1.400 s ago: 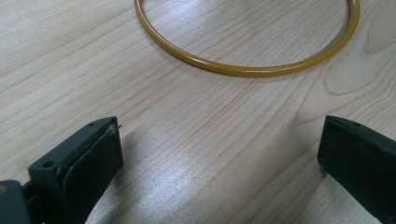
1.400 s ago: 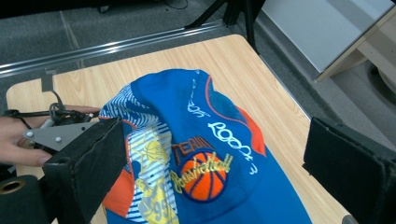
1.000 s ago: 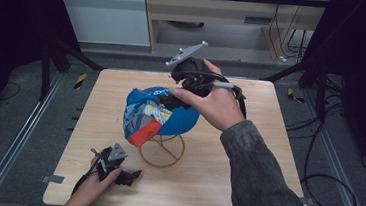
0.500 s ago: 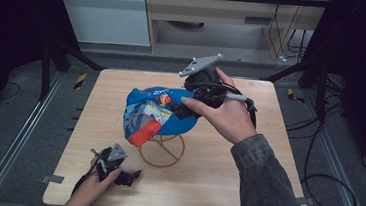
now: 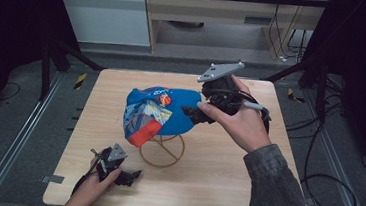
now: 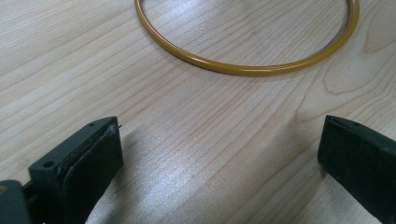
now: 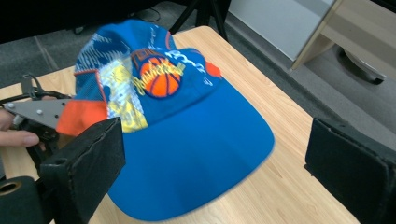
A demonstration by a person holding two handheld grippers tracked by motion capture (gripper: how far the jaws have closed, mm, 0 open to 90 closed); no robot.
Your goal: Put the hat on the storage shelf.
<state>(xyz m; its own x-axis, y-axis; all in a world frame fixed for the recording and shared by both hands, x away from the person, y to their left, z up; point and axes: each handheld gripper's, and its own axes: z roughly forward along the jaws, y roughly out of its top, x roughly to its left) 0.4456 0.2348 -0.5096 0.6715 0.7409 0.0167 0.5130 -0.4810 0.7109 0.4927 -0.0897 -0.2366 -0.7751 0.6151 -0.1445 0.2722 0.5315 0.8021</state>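
Light wooden table (image 5: 214,186), dark surroundings, grey floor. A blue cap (image 5: 157,112) with a basketball patch sits on a yellow wire stand (image 5: 162,150) near the table's centre, brim toward the right gripper (image 5: 193,115). That gripper's jaws stand spread, just beside the brim; since the earlier frame it has drawn back rightward from the cap. The left gripper (image 5: 132,175) rests unmoved at the near left edge, jaws spread, facing the stand's ring base.

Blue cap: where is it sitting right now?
In the high view the blue cap sits atop the yellow wire stand at the table's middle, brim toward the open right hand-held gripper.
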